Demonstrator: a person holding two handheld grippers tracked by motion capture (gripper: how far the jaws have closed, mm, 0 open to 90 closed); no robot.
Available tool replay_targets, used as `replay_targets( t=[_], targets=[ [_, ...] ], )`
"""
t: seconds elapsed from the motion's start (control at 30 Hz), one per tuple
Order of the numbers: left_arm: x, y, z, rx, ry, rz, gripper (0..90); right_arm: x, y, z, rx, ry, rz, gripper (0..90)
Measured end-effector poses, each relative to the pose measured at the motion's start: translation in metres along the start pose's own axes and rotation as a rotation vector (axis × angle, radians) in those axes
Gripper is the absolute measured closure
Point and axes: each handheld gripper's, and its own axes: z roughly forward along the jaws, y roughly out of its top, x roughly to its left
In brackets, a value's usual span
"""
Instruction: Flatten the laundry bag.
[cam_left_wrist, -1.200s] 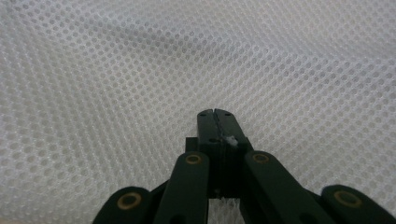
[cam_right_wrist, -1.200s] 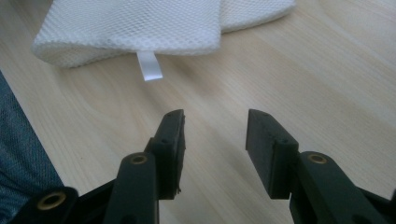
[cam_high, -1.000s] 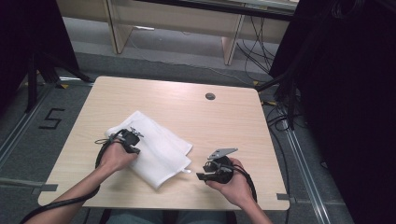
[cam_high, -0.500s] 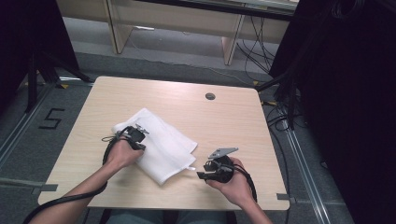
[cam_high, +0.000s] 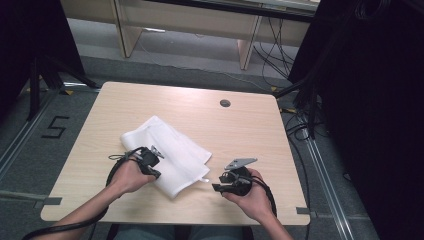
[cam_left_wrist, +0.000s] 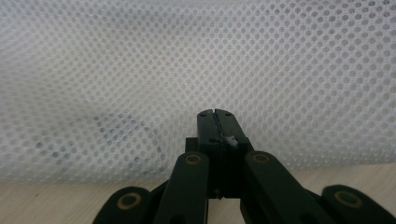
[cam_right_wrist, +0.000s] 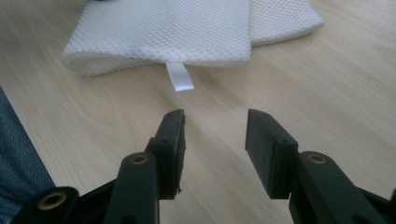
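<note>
Markings: the floor left of the table (cam_high: 250, 125) carries the figure "5" (cam_high: 55, 127). The white tab (cam_right_wrist: 180, 77) on the mesh bag (cam_high: 170, 152) is blank; no writing can be read on the bag.

Clearance: the far half of the table is bare apart from a small round grommet (cam_high: 225, 103) near the far right corner. The right edge strip is also free. The bag lies folded at the middle of the table, toward the near edge, with its long side running from far left to near right. Its near corner stops short of the near edge.

Left gripper (cam_high: 148, 161): on the bag's left side. In the left gripper view, the left gripper (cam_left_wrist: 217, 122) has its jaws closed together, pinching a bit of mesh.

Right gripper (cam_high: 222, 182): near the near edge, just right of the bag and apart from it. In the right gripper view, the right gripper (cam_right_wrist: 215, 128) has its jaws wide, nothing between them, aimed at the tab, which lies flat on the table.
</note>
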Motion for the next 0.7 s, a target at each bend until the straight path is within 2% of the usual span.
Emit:
replay_targets(
  t=[0.07, 0.23, 0.3, 0.33, 0.37, 0.4, 0.47, 0.5, 0.53, 0.57, 0.6, 0.63, 0.67, 0.7],
  targets=[
    [-0.001, 0.002, 0.005, 0.010, 0.002, -0.004, 89.3, 0.002, 0.000, -0.001, 0.005, 0.006, 0.021, 58.2],
    [-0.004, 0.009, 0.012, -0.024, -0.003, -0.024, 89.3, 0.000, 0.000, 0.000, -0.001, -0.005, 0.006, 58.2],
    [-0.005, 0.011, 0.013, -0.024, -0.006, -0.012, 89.2, 0.000, 0.001, 0.000, 0.006, 0.001, 0.019, 58.2],
    [-0.007, 0.013, 0.014, -0.031, -0.005, -0.009, 89.2, 0.000, 0.001, 0.000, 0.003, -0.001, 0.021, 58.2],
    [-0.009, 0.014, 0.016, -0.043, -0.008, -0.014, 89.2, 0.000, 0.000, 0.003, -0.025, -0.001, 0.031, 58.2],
    [-0.012, 0.016, 0.018, -0.052, -0.010, 0.005, 89.0, -0.003, 0.002, 0.001, -0.002, -0.014, 0.003, 58.1],
    [-0.015, 0.018, 0.020, -0.065, -0.012, 0.014, 89.0, -0.002, 0.003, 0.001, -0.003, -0.015, 0.017, 57.9],
    [-0.017, 0.019, 0.020, -0.063, -0.013, 0.043, 88.9, -0.004, 0.004, 0.003, -0.022, -0.027, 0.014, 57.4],
    [-0.020, 0.020, 0.022, -0.080, -0.021, 0.041, 88.6, -0.006, 0.010, 0.001, -0.015, -0.032, 0.017, 56.5],
    [-0.020, 0.021, 0.023, -0.075, -0.029, 0.065, 88.6, -0.006, 0.010, 0.001, -0.015, -0.032, 0.017, 56.5],
    [-0.023, 0.022, 0.024, -0.097, -0.026, 0.056, 88.2, -0.008, 0.014, 0.002, -0.024, -0.051, 0.001, 56.4],
    [-0.024, 0.023, 0.024, -0.087, -0.036, 0.081, 87.1, -0.010, 0.019, 0.000, -0.019, -0.050, 0.011, 56.0],
    [-0.025, 0.024, 0.025, -0.096, -0.039, 0.081, 86.0, -0.012, 0.023, 0.001, -0.028, -0.066, 0.002, 55.7],
    [-0.026, 0.025, 0.026, -0.107, -0.037, 0.074, 85.0, -0.015, 0.030, 0.000, -0.010, -0.067, 0.005, 55.5]
  ],
)
